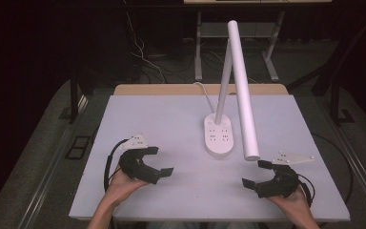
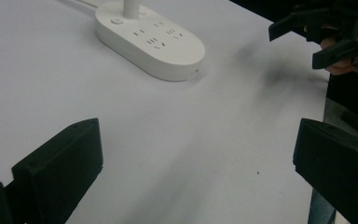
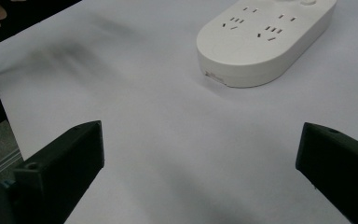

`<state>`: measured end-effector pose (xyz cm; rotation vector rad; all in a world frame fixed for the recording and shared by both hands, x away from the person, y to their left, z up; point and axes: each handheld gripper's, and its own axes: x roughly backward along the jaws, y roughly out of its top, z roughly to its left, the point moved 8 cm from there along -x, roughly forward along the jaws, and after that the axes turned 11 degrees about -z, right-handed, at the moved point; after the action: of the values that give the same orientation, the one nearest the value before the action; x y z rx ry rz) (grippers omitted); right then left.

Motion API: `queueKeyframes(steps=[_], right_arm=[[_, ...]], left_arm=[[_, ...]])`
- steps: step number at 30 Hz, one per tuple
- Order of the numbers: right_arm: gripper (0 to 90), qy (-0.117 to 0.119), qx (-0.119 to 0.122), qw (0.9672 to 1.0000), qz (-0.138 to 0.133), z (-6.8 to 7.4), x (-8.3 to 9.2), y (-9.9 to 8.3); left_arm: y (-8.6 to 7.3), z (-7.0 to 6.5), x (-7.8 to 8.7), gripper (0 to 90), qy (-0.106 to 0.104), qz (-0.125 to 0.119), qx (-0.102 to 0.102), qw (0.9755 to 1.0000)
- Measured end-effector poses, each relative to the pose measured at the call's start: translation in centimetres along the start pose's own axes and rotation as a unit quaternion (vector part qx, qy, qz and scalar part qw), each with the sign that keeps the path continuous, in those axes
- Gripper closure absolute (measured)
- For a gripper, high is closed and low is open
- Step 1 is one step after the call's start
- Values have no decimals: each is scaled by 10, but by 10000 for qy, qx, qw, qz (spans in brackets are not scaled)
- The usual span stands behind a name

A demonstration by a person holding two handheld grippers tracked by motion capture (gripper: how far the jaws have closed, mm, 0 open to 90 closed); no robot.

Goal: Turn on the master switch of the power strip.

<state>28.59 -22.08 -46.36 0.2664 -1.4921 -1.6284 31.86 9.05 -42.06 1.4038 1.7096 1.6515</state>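
A white desk lamp stands mid-table, its oval base (image 1: 218, 135) carrying several sockets and a tilted white tube head (image 1: 242, 90) above. The same base (image 2: 151, 39) lies ahead in the left gripper view, and the base (image 3: 265, 37) sits at the upper right of the right gripper view. My left gripper (image 1: 158, 161) rests low at the front left, open, nothing between its jaws. My right gripper (image 1: 256, 173) sits at the front right, open and empty too. The right gripper (image 2: 321, 39) also appears far off in the left gripper view.
The white tabletop (image 1: 171, 114) has a wooden strip along its far edge. The lamp's cord (image 1: 204, 93) runs off the back. Cables lie on the floor behind, beside a table leg frame (image 1: 198, 47). The long lamp head overhangs the area near my right gripper.
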Motion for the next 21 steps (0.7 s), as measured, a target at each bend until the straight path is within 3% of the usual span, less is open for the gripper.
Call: queueKeyframes(steps=[21], right_arm=[[4,11,1,10000,7,0,0,0]], left_arm=[[28,11,-20,7,-43,242,-202,9995]])
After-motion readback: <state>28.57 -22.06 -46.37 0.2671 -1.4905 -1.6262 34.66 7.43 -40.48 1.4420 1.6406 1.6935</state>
